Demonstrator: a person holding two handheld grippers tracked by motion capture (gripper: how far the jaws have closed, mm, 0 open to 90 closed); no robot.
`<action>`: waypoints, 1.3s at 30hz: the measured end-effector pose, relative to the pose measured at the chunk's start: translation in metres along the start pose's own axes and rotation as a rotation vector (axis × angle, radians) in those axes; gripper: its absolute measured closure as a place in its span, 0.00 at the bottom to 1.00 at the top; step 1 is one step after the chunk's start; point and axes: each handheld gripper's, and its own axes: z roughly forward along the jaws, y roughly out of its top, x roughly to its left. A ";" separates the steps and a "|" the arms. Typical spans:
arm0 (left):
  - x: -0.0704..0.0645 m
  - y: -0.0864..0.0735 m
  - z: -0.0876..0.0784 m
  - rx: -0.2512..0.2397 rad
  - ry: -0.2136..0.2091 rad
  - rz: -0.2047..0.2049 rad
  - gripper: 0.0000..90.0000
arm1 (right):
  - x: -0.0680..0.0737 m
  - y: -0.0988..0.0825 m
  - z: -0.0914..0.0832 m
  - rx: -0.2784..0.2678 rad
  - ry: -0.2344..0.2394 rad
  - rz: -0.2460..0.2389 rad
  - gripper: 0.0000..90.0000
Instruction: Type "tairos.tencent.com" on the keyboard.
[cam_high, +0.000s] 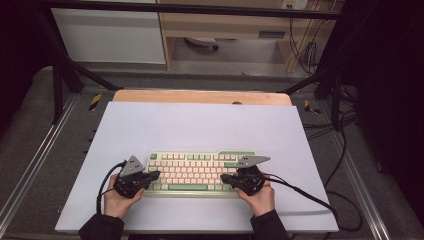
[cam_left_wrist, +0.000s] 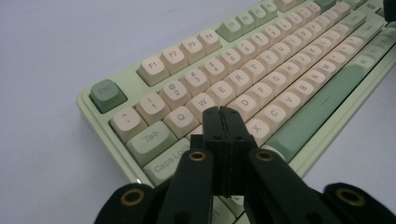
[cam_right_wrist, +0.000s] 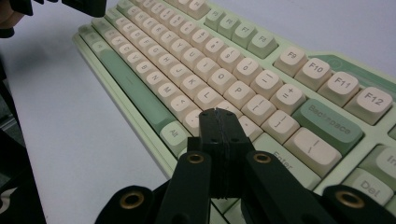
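Closest to me, a person's two hands came in over the near edge of the table (cam_high: 150, 120). Each hand held a black claw.

The left gripper (cam_high: 156, 174) sat at the left end of the keyboard (cam_high: 200, 172). Its two jaws were squeezed tight together, with nothing between them. In the left gripper view, the closed tips (cam_left_wrist: 223, 112) pointed down over the letter keys, close to the S key (cam_left_wrist: 221, 92) and the X key (cam_left_wrist: 259, 127). I could not tell if the tips were touching a key or just hanging above it.

The right gripper (cam_high: 223, 177) sat at the right end of the keyboard. Its jaws were shut tight too, and empty. In the right gripper view, its tips (cam_right_wrist: 217, 112) were over the keys just below the P key (cam_right_wrist: 238, 92), not far from the Enter key (cam_right_wrist: 280, 156). Again, I could not tell if a key was pushed down.

The keyboard was pale green with cream keys. It lay flat on the white table top, near the person, between the two claws.

It looked to me like the job was poking keys with the closed tips, like typing with two fingers. Both claws were in place over the keys. I could not tell how many keys were done, so the pressing seemed to be what was left.

Farther back, the table was bare and white. Beyond it stood a wooden cabinet (cam_high: 220, 22) and some dark cables (cam_high: 305, 47) on the floor.
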 end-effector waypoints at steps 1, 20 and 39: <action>0.001 0.000 -0.001 0.000 0.001 -0.001 1.00 | 0.001 0.001 0.001 0.000 0.000 -0.004 1.00; 0.007 -0.005 -0.007 0.001 -0.002 -0.012 1.00 | 0.015 0.015 0.026 0.022 0.017 -0.021 1.00; 0.007 -0.005 -0.006 0.000 -0.005 -0.014 1.00 | 0.013 0.009 0.038 0.055 0.005 -0.031 1.00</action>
